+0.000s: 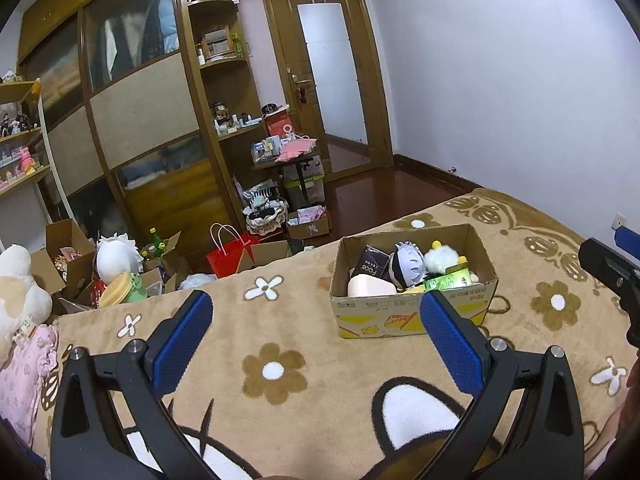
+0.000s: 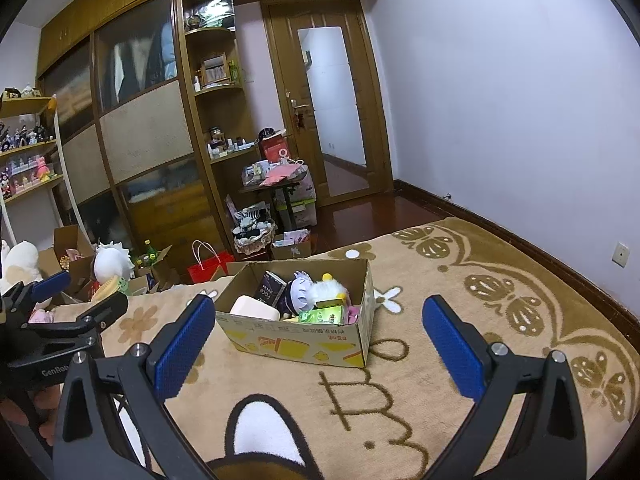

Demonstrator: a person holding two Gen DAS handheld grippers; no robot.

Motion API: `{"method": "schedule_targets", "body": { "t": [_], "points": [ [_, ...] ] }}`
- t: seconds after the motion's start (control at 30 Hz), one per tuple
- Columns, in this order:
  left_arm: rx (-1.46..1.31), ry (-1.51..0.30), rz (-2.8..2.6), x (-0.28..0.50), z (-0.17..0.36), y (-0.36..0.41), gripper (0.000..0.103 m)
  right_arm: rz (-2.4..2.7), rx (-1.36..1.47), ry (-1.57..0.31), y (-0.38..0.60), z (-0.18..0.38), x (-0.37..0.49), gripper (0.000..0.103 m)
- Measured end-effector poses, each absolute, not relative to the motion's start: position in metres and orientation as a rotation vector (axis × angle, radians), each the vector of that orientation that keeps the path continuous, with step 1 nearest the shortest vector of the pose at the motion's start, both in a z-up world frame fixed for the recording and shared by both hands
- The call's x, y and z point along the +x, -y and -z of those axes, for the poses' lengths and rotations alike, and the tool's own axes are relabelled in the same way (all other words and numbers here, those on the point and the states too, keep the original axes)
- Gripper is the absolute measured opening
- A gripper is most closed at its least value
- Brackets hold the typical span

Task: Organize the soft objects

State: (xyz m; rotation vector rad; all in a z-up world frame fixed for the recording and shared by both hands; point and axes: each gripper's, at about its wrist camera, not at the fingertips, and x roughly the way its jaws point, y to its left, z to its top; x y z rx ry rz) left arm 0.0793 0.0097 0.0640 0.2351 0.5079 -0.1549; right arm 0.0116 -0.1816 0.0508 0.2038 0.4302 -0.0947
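A cardboard box (image 1: 412,318) (image 2: 296,340) stands on a tan flowered blanket (image 1: 280,320) (image 2: 420,380). It holds a white-haired plush doll (image 1: 408,266) (image 2: 301,289), a fluffy white plush (image 1: 440,259) (image 2: 329,290), a pale pink soft pack (image 1: 370,286) (image 2: 254,309), a black tissue pack (image 1: 370,266) (image 2: 271,288) and a green pack (image 1: 450,280) (image 2: 324,314). My left gripper (image 1: 316,312) is open and empty, just short of the box. My right gripper (image 2: 320,316) is open and empty, also facing the box.
A pink pillow (image 1: 24,376) and a white plush bear (image 1: 18,292) lie at the blanket's left edge. Beyond the bed's edge are open cartons, a big white plush head (image 1: 116,258) (image 2: 112,262), a red bag (image 1: 230,254) (image 2: 208,266), a wardrobe and a door.
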Motion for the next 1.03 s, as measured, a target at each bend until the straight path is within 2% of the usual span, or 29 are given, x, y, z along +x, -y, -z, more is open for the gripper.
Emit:
{"method": "schedule_targets", "body": {
  "t": [1.03],
  "points": [
    [0.242, -0.507, 0.166, 0.0764, -0.0594, -0.0067, 0.103, 0.099, 0.205, -0.435, 0.1827, -0.0496, 0.0118, 0.103]
  ]
}}
